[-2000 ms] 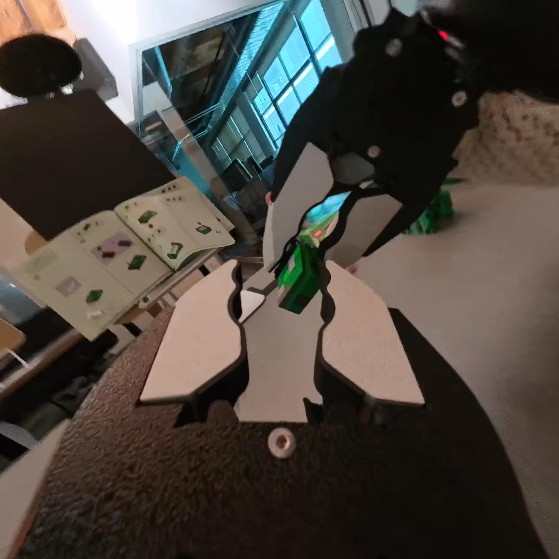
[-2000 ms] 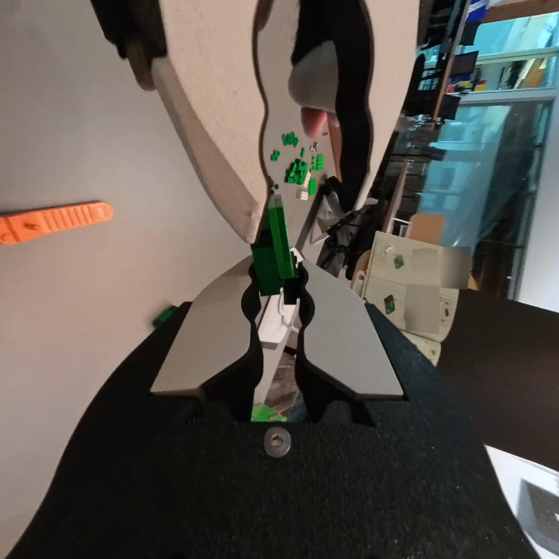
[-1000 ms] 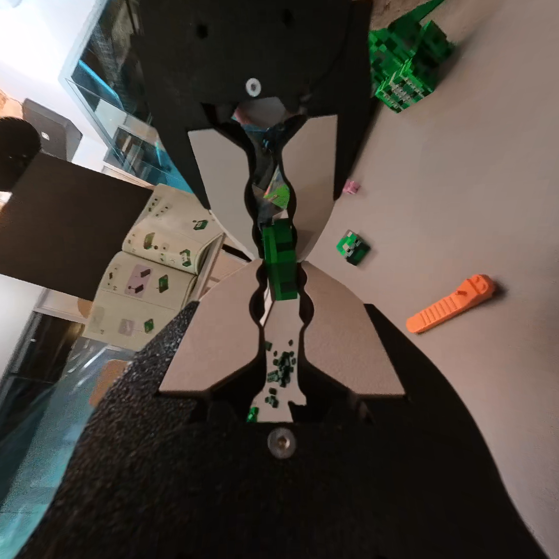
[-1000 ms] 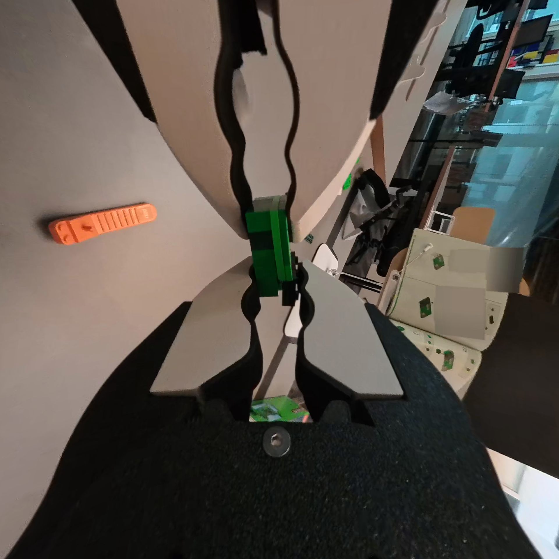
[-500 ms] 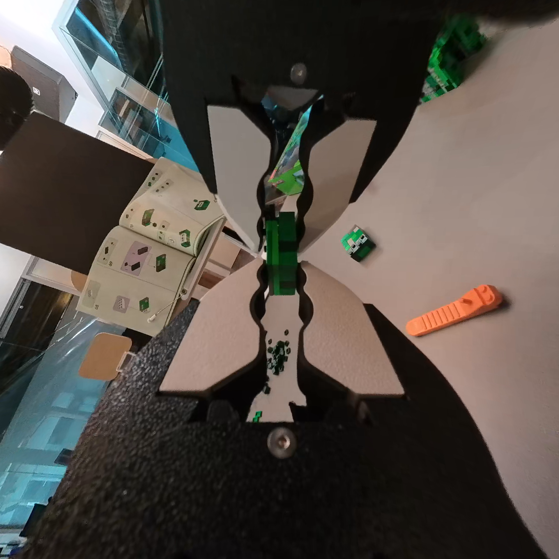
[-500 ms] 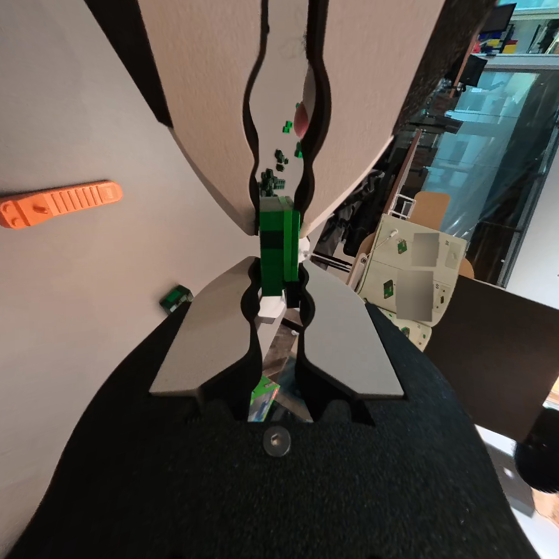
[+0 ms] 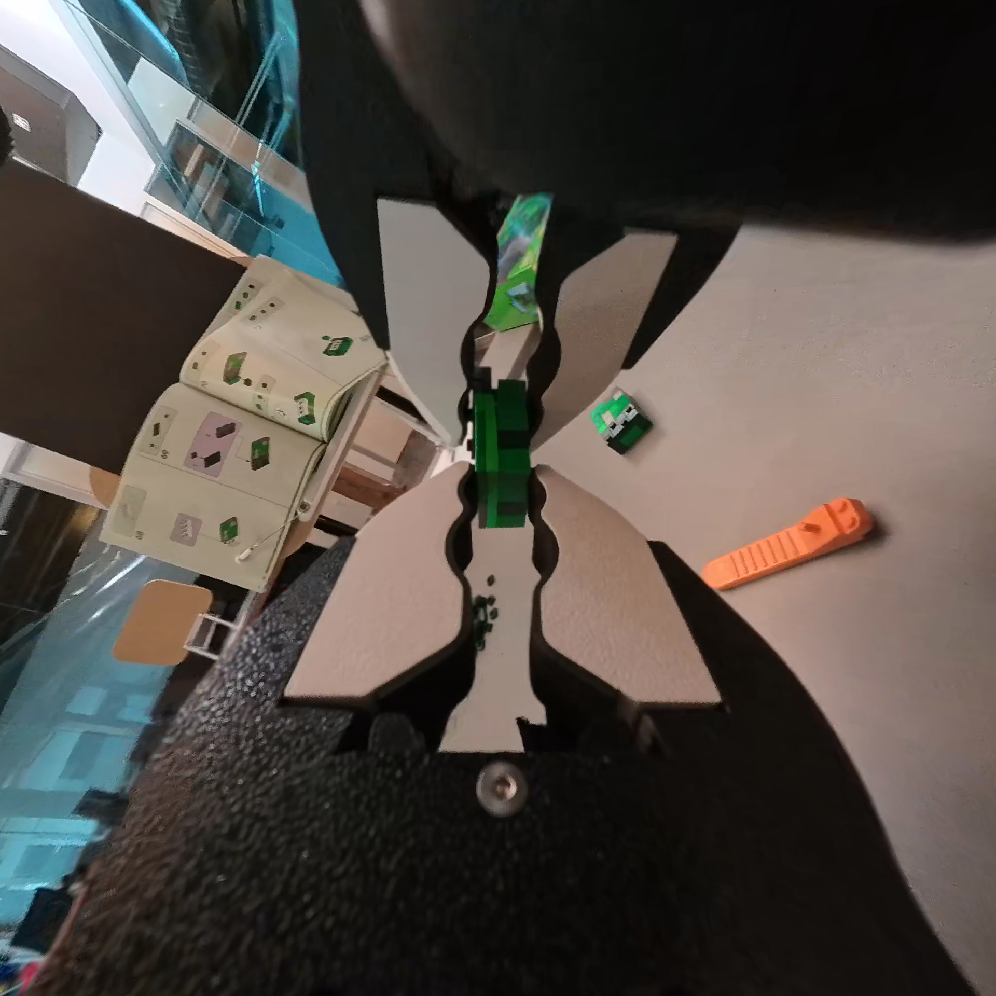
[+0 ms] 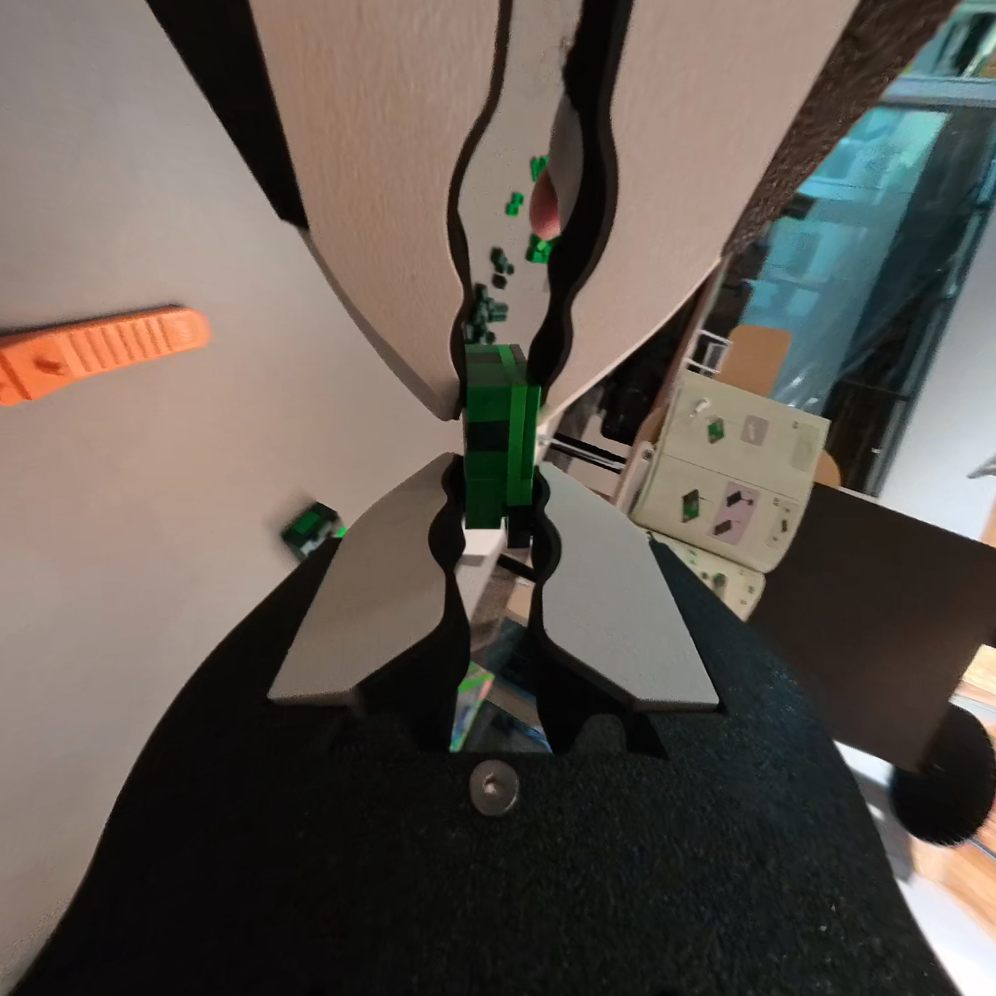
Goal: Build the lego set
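A small green lego assembly [image 7: 501,458] with dark green bands is held in the air between both grippers, which meet tip to tip. In the left wrist view my left gripper [image 7: 501,490] is shut on its near end, and the right gripper [image 7: 498,415] comes from above, shut on its far end. In the right wrist view my right gripper [image 8: 498,485] is shut on the same assembly [image 8: 498,436], with a black piece and a white piece at its near end. The left gripper [image 8: 498,388] clamps the other end.
On the grey table lie an orange brick separator [image 7: 787,544] [image 8: 102,350], a small green, white and black lego block [image 7: 621,420] [image 8: 312,528] and several loose green bricks [image 8: 496,302]. An open instruction booklet [image 7: 242,420] [image 8: 727,474] stands beyond the table edge, and a green box [image 7: 517,269] shows between the far fingers.
My left gripper, open two seconds ago, has closed on the green assembly that the right gripper held. Both grippers have turned to line up tip to tip. In the last half second they hardly moved.
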